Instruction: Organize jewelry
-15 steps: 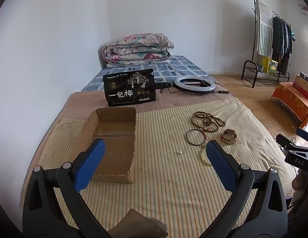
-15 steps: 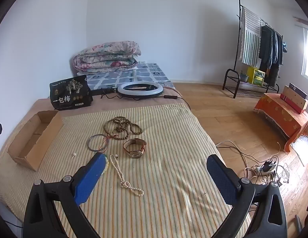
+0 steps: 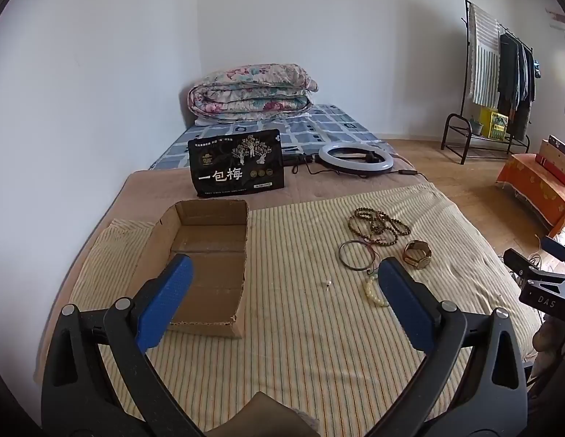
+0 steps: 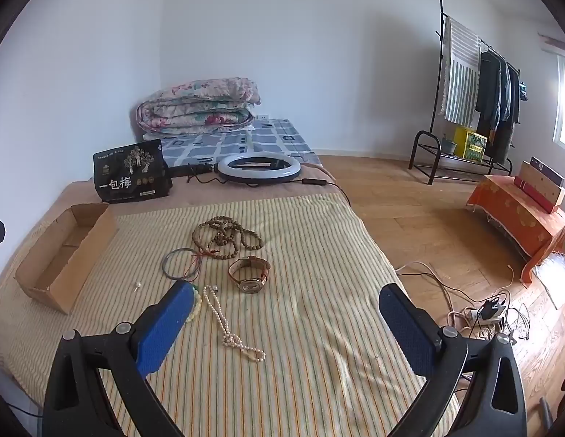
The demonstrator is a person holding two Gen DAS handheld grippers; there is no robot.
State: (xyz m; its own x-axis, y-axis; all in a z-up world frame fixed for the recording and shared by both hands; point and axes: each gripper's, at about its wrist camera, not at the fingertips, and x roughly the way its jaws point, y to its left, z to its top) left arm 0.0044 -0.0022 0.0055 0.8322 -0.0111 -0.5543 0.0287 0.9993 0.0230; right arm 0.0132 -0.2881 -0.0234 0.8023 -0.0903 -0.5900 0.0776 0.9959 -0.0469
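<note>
Ahead of the left tongs (image 3: 282, 302), which gape wide and grasp nothing, the cardboard box (image 3: 209, 251) sits empty on the striped bed cover (image 4: 319, 291). The jewelry lies past the right tongs (image 4: 286, 324), equally spread and empty: wooden beads (image 4: 228, 236), bangle (image 4: 180, 264), watch (image 4: 249, 273), pearl strand (image 4: 228, 327), tiny earring (image 4: 138, 285). The soft cover could let the pads snag cloth; the trailing strand may slip out, and the earring looks easy to miss. Nothing differs visibly from half a second before.
</note>
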